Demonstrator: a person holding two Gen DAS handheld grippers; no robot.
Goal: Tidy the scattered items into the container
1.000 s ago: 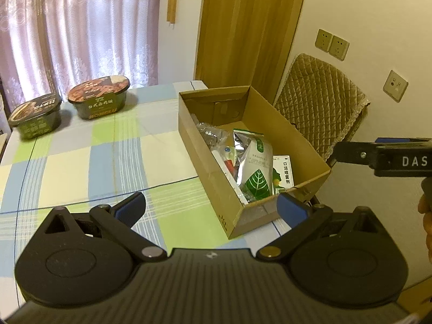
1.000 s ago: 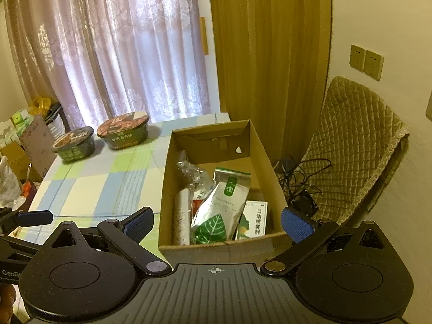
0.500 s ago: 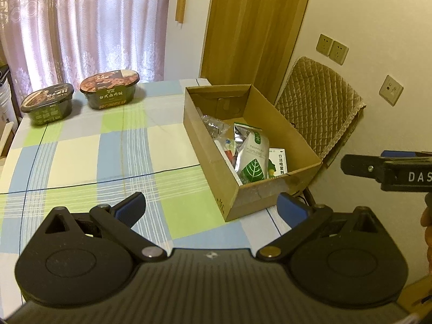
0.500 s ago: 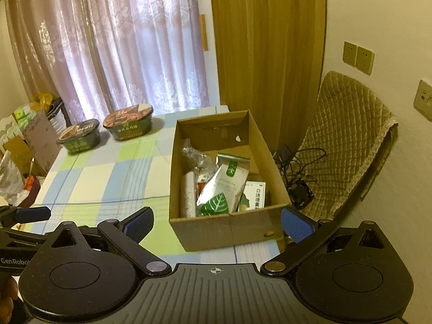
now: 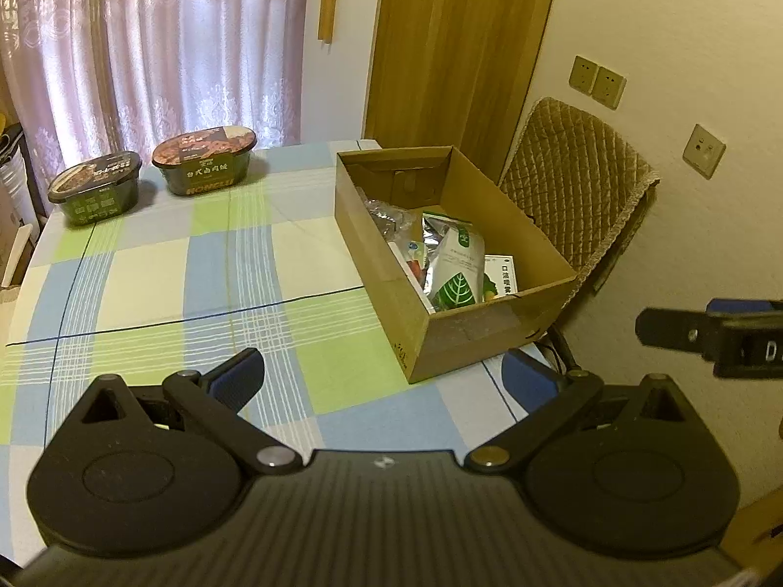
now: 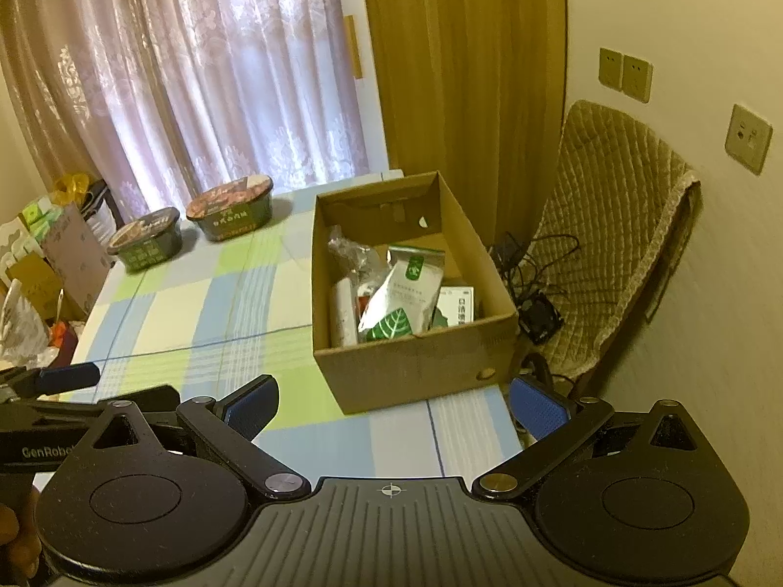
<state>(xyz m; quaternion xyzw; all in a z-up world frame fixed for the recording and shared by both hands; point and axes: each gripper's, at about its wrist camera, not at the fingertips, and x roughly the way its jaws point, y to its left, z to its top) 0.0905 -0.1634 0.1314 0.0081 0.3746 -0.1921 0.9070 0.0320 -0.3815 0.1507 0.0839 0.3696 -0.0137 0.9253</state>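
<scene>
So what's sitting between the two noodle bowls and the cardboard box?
Nothing: only bare checked tablecloth lies between the noodle bowls and the cardboard box, clearest in the left wrist view.

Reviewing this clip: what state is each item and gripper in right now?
cardboard box: open-topped, on the table, holding packets.
white leaf pouch: inside the box, leaning.
two noodle bowls: sealed, on the table outside the box.
left gripper: jaws open, empty.
right gripper: jaws open, empty.

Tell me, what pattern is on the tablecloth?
The tablecloth is a check of pale blue, green and cream with thin dark lines, clearest in the left wrist view.
</scene>
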